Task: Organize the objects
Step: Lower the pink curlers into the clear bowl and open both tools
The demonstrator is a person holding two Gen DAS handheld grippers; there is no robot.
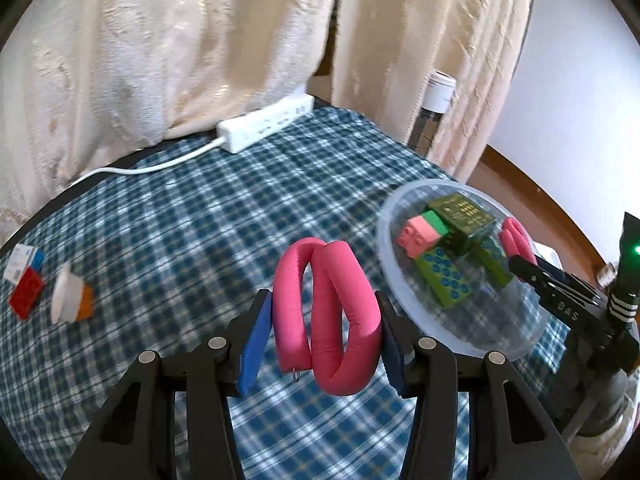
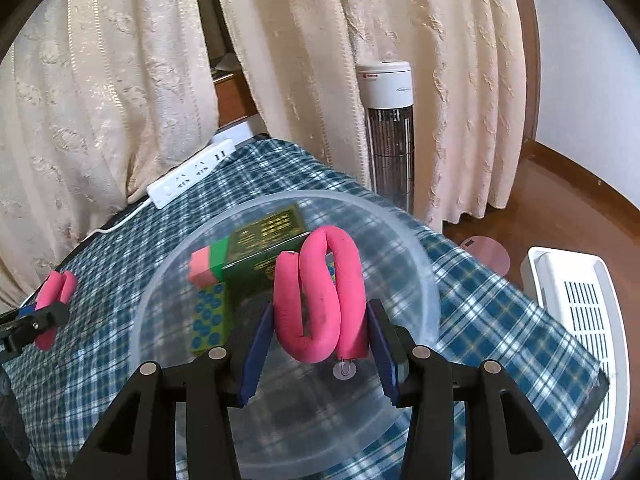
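The left gripper (image 1: 324, 328) squeezes one pink foam roll (image 1: 326, 320); the right gripper (image 2: 318, 332) squeezes another pink roll (image 2: 320, 300) over the clear bowl (image 2: 400, 216).

**What the two wrist views leave unclear**

In the left wrist view the red block (image 1: 25, 293), the white box (image 1: 26, 261) and the white-and-orange piece (image 1: 72, 298) are smeared by blur near the frame's left edge. The green box (image 2: 264, 256) has print too small to read and hides part of the dotted block (image 2: 210, 320). The white crate (image 2: 580, 344) runs off the frame's edge.
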